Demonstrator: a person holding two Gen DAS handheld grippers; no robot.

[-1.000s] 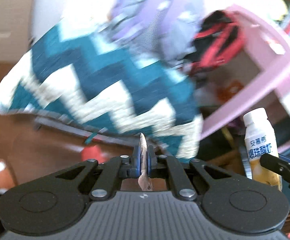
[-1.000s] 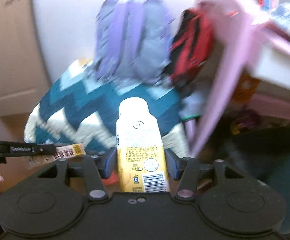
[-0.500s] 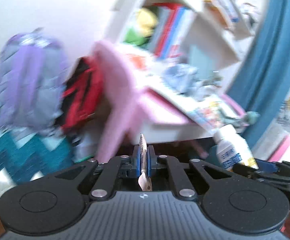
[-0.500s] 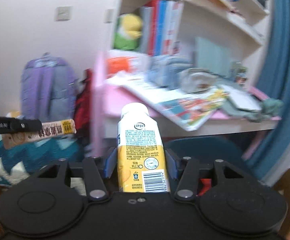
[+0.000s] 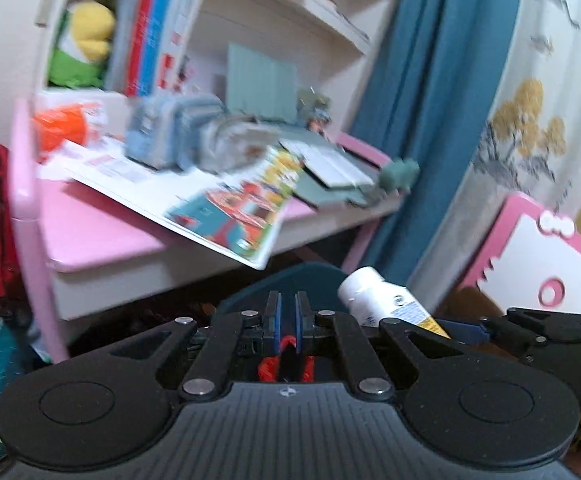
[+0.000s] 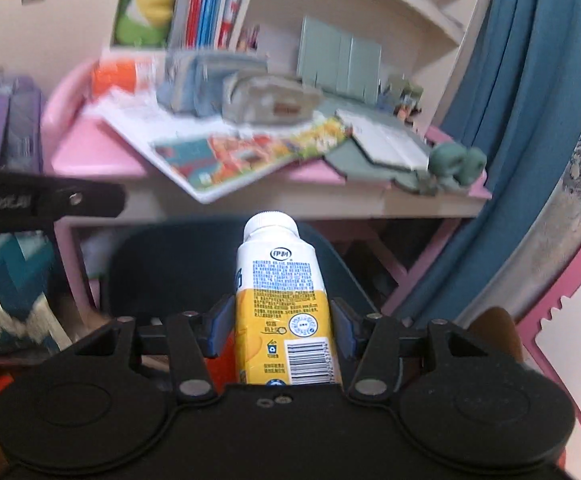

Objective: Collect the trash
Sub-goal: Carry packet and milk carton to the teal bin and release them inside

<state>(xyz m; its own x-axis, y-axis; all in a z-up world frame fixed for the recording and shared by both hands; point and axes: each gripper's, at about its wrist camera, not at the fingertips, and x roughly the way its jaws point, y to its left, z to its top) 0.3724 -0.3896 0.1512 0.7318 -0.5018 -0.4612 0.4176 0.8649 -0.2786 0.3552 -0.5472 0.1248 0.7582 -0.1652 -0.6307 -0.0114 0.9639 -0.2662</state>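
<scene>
My right gripper is shut on a white and yellow drink bottle, which stands upright between the blue pads with its cap pointing at the desk. In the left wrist view the same bottle pokes in from the right, tilted. My left gripper has its jaws shut, with only a narrow dark slit between the blue pads. No wrapper shows between them in either view. In the right wrist view one of its black fingers reaches in from the left with a bare tip.
A pink desk holds a picture book, pencil cases and green toys. A dark teal chair back stands before it. Shelves with books rise behind. A blue curtain and a pink board are at the right, a zigzag blanket at the left.
Both views swung from the zigzag blanket and backpacks across to the desk and curtain. The thin wrapper seen in the left jaws earlier no longer shows. The bottle stays gripped.
</scene>
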